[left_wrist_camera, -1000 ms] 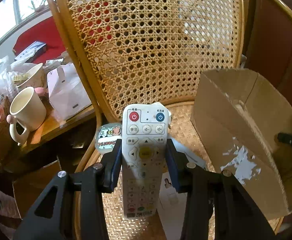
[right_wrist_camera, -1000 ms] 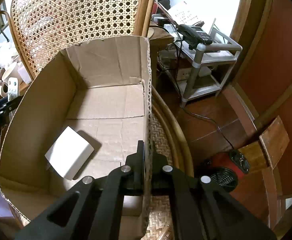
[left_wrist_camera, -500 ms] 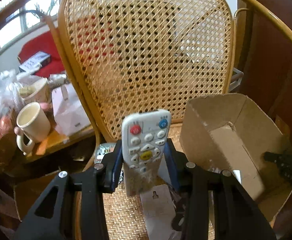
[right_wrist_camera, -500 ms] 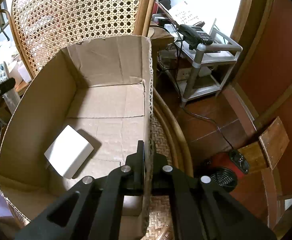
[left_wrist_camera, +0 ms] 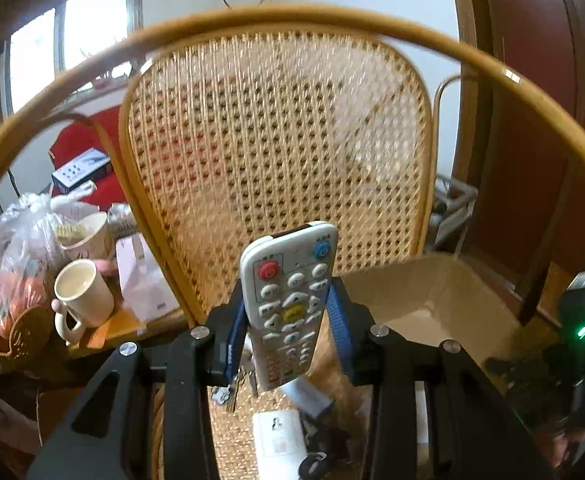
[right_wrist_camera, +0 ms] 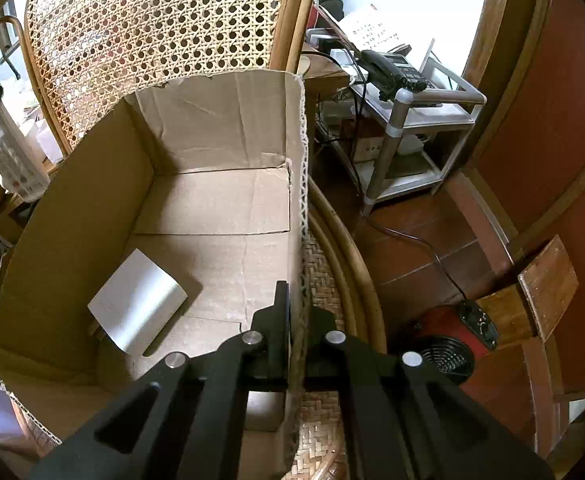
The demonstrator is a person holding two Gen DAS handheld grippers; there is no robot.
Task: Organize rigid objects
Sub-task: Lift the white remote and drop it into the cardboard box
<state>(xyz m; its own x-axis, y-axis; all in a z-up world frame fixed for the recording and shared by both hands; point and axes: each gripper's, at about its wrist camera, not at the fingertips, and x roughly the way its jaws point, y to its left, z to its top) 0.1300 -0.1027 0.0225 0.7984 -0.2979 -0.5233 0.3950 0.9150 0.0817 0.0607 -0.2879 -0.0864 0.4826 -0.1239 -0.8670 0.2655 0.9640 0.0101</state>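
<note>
My left gripper point(left_wrist_camera: 288, 312) is shut on a white remote control point(left_wrist_camera: 290, 304) and holds it up in the air above the rattan chair seat, left of the open cardboard box point(left_wrist_camera: 432, 304). The remote also shows at the left edge of the right wrist view point(right_wrist_camera: 8, 152). My right gripper point(right_wrist_camera: 297, 308) is shut on the right wall of the cardboard box point(right_wrist_camera: 298, 200). A white flat box point(right_wrist_camera: 136, 306) lies on the box floor. More small items lie on the seat below the remote: keys point(left_wrist_camera: 226, 394) and a white packet point(left_wrist_camera: 278, 434).
The cane chair back point(left_wrist_camera: 276, 152) stands right behind. A side table at left holds a cream mug point(left_wrist_camera: 80, 294), a plastic bag point(left_wrist_camera: 8, 264) and a pink carton point(left_wrist_camera: 140, 276). A metal stand with a phone point(right_wrist_camera: 396, 70) and a red heater point(right_wrist_camera: 452, 340) are right of the chair.
My left gripper has lifted the remote off the seat and raised it well above, tilting up. The right gripper has kept its hold on the box wall without moving.
</note>
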